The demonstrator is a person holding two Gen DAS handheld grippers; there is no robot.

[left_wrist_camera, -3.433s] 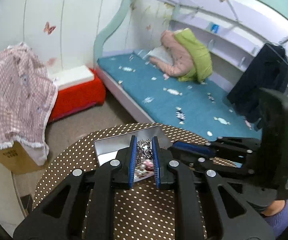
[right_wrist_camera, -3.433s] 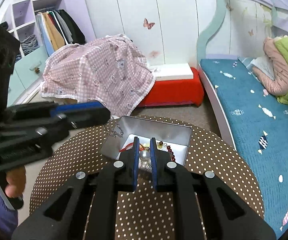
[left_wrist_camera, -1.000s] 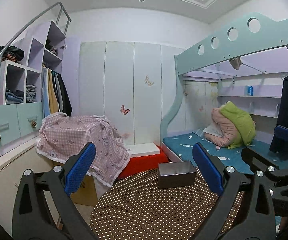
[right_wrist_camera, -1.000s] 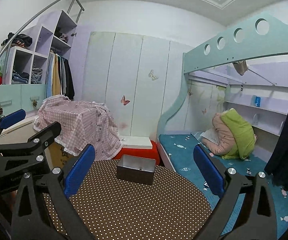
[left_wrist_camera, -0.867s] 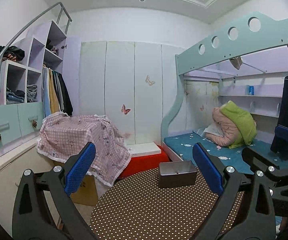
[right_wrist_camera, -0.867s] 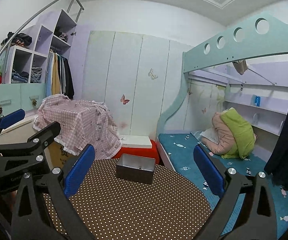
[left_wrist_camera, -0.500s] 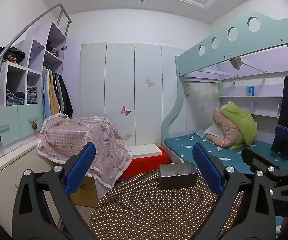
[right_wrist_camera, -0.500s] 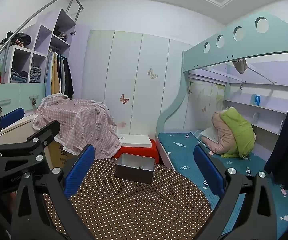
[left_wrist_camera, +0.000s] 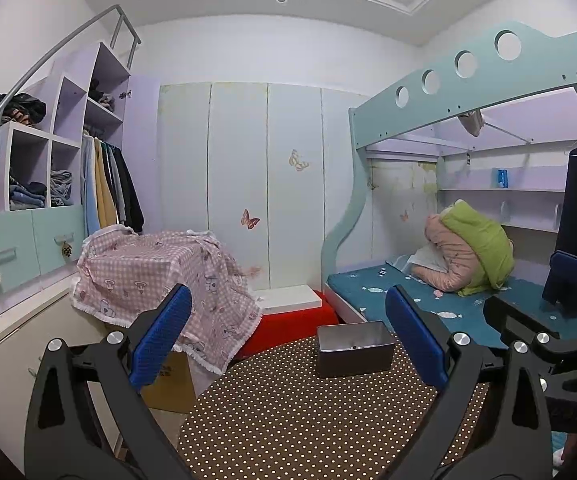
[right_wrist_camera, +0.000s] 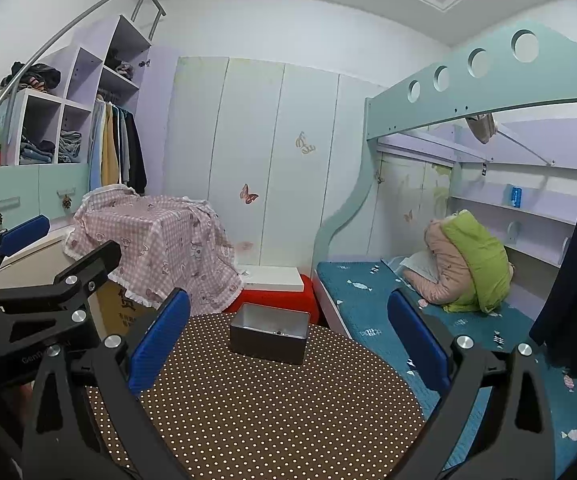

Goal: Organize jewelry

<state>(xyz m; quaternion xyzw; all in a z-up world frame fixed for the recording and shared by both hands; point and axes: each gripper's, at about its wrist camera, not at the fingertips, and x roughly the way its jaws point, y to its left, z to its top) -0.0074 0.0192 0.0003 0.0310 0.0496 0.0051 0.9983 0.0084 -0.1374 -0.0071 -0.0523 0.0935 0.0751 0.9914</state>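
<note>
Two hand-held grippers hang above the round polka-dot counter [left_wrist_camera: 288, 412], both with their blue-padded jaws spread wide and nothing between them. In the left wrist view the left hand-held gripper [left_wrist_camera: 288, 344] frames the metal jewelry box [left_wrist_camera: 354, 348], which stands at about 1 o'clock on the far part of the counter, near its edge. In the right wrist view the right hand-held gripper [right_wrist_camera: 288, 344] faces the same box, here near 12 o'clock, with a few small dark and pale pieces just visible over its rim; what they are is too small to tell. At 9 o'clock in that view the left hand-held gripper shows from the side. Beyond the counter, a pink checked cloth [right_wrist_camera: 156, 248] drapes over a cardboard box [right_wrist_camera: 120, 312] at 10 o'clock, and the bed [right_wrist_camera: 372, 300] with its teal mattress runs off at 3 o'clock.
</note>
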